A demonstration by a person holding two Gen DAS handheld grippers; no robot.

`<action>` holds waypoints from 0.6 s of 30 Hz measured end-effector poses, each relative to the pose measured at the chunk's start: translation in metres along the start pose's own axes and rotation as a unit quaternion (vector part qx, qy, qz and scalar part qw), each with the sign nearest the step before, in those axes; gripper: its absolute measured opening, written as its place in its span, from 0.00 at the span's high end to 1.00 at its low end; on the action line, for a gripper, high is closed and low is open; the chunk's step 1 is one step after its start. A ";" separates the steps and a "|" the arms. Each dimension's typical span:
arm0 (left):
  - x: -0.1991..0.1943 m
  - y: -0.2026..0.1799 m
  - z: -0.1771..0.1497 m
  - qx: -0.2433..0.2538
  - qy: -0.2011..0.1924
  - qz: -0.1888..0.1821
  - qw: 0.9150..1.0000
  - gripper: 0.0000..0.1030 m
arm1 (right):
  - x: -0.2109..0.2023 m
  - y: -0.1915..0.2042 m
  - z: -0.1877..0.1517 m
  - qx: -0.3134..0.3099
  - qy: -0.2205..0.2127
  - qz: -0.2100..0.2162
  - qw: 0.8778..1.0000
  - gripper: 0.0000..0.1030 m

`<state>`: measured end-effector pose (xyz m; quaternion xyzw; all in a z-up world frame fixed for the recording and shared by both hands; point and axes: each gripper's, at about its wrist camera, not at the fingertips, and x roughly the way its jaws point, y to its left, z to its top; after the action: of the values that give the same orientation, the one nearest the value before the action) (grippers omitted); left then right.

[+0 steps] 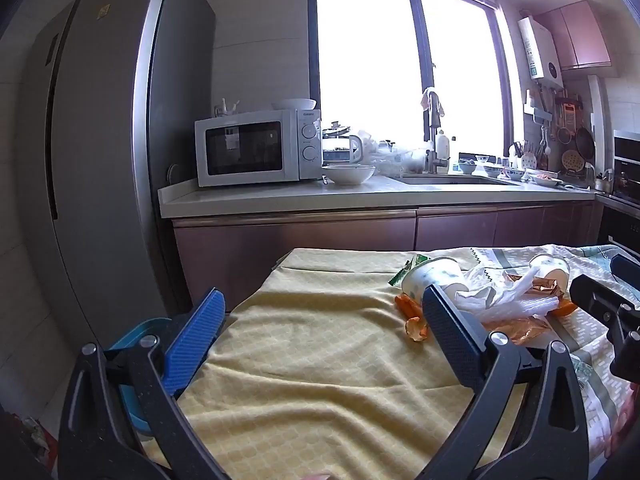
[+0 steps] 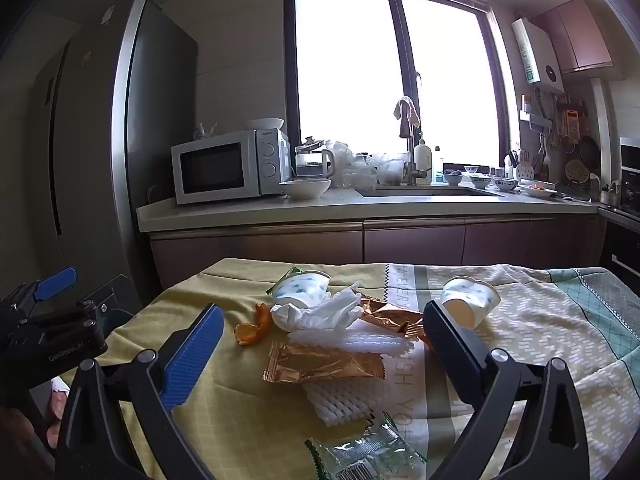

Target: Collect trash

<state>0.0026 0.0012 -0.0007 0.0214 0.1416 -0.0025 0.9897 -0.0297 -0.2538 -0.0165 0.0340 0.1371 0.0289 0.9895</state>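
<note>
Both tools open, held low over the cloth-covered surface, nothing between their fingers.

The left tool [image 1: 324, 324] points toward 12 o'clock, its jaws spread wide: the blue-padded finger [image 1: 192, 344] stands at about 8 o'clock in its own view, the other at about 4 o'clock, with only cloth showing between them. The right tool [image 2: 320, 336] is level and also aimed at 12 o'clock, its jaws equally wide, the blue pad [image 2: 192, 356] at 8 o'clock. In the right wrist view, the left tool's black body shows at 9 o'clock, just beside the right; in the left wrist view, the right tool's body shows at 3 o'clock. Neither touches anything.
</note>
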 end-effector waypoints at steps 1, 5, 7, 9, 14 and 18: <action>0.001 0.001 0.000 -0.001 0.003 0.000 1.000 0.05 | 0.000 0.000 0.000 -0.001 -0.001 -0.001 1.000 0.06; -0.009 0.001 0.001 -0.001 -0.018 0.003 1.000 0.05 | -0.003 0.001 0.000 -0.005 -0.010 -0.001 1.000 0.06; -0.009 0.005 0.000 -0.005 -0.017 0.003 1.000 0.05 | -0.004 0.001 -0.001 -0.004 -0.009 0.000 1.000 0.06; -0.012 0.006 -0.002 -0.005 -0.019 0.003 1.000 0.05 | -0.005 0.001 -0.001 -0.004 -0.007 0.002 1.000 0.06; -0.016 0.009 0.000 -0.008 -0.025 0.005 1.000 0.05 | -0.012 0.003 0.002 -0.004 -0.010 0.000 1.000 0.06; -0.020 0.012 0.001 -0.009 -0.029 0.006 1.000 0.05 | -0.005 0.008 0.003 -0.007 -0.006 0.001 1.000 0.06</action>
<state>-0.0159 0.0131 0.0063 0.0135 0.1125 0.0040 0.9936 -0.0343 -0.2466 -0.0113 0.0277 0.1310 0.0305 0.9905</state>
